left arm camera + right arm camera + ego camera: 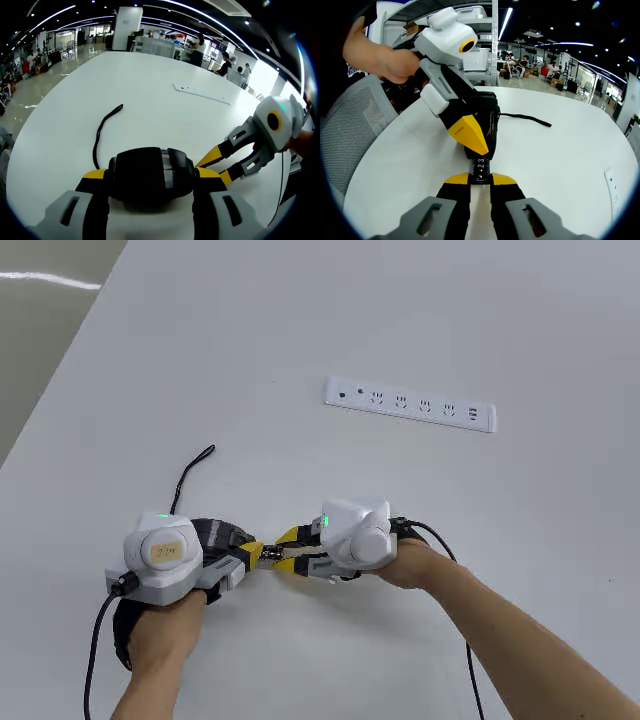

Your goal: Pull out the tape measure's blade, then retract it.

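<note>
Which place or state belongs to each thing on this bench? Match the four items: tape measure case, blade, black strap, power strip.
Column 1
1. tape measure case
2. blade
3. black strap
4. power strip

Column 2
A. white, lying apart from both tools
B. pinched by the right tool
C. clamped in the left tool
D. trailing loose behind the case

Pairs: 1-C, 2-B, 3-D, 4-A
</note>
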Tool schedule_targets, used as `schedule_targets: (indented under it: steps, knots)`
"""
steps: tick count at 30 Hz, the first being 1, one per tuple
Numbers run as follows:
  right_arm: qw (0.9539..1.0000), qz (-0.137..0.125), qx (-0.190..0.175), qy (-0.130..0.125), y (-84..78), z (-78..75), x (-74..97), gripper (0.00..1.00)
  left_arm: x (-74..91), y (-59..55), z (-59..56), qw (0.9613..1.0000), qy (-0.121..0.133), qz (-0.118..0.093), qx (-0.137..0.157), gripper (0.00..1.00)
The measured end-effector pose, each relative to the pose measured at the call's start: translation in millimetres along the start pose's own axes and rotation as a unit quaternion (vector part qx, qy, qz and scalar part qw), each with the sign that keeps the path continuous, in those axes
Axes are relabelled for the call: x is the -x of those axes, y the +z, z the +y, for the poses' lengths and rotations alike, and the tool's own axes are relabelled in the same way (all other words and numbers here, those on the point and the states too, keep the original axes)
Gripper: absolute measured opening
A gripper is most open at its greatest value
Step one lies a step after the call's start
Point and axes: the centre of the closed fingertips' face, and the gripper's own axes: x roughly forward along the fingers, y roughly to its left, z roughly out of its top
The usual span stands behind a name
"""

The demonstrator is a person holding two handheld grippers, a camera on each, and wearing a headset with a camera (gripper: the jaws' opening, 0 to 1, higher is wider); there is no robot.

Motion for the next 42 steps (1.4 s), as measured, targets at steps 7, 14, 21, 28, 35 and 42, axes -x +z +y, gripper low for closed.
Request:
schedule_targets:
  steps: [7,14,21,28,35,42]
  knots:
    - [1.0000,-0.001,0.001,0.001,1.9,-0.4,-3.0,0.14,-0.6,0.2,0.4,1.0000,-0.001,0.001,0.002,0.65]
    - [1.0000,-0.002,0.001,0.001,2.3,-0.9,-6.4,0.14,-0.7,-0.1,0.8,1.0000,-0.001,0.001,0.002,0.65]
    - [1.0000,-0.002,0.001,0.001,5.5,-0.4,-8.3,0.14,0.1,0.6,0.6,1.0000,-0.001,0.001,0.002,0.65]
    - [1.0000,-0.001,0.004,-0.001,6.4,-0.6,-11.9,0.14,-0.3,0.4,1.0,1.0000,0.000,0.002,0.001,0.65]
    - [1.0000,-0.001,0.004,-0.004,8.3,-0.6,-14.2,0.14,0.2,0.5,0.9,1.0000,-0.001,0.002,0.002,0.65]
    - [1.0000,-0.001,0.003,-0.006,8.8,-0.7,-17.6,0.13,0.0,0.3,1.0,1.0000,-0.002,0.004,0.000,0.65]
